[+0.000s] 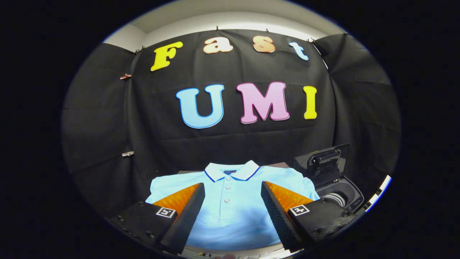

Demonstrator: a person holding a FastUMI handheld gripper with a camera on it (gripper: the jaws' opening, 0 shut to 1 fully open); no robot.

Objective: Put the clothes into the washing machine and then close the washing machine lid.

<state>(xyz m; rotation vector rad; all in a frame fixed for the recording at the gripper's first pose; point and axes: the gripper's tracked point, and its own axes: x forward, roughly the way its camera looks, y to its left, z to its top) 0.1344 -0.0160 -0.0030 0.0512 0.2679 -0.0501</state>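
The shirt (231, 201) lay flat on the worktop (276, 165), collar toward the wall. The tool (233, 205) hung over it, fingers (187, 212) spread wide, gripping nothing. Right of the shirt stood the washer (343, 187), lid (323, 160) up.

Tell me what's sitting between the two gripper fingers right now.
The light blue polo shirt lies flat between the open gripper's fingers, its button placket in the gap, in the gripper view. Neither finger presses on it. The washing machine stands beside the shirt, lid up.
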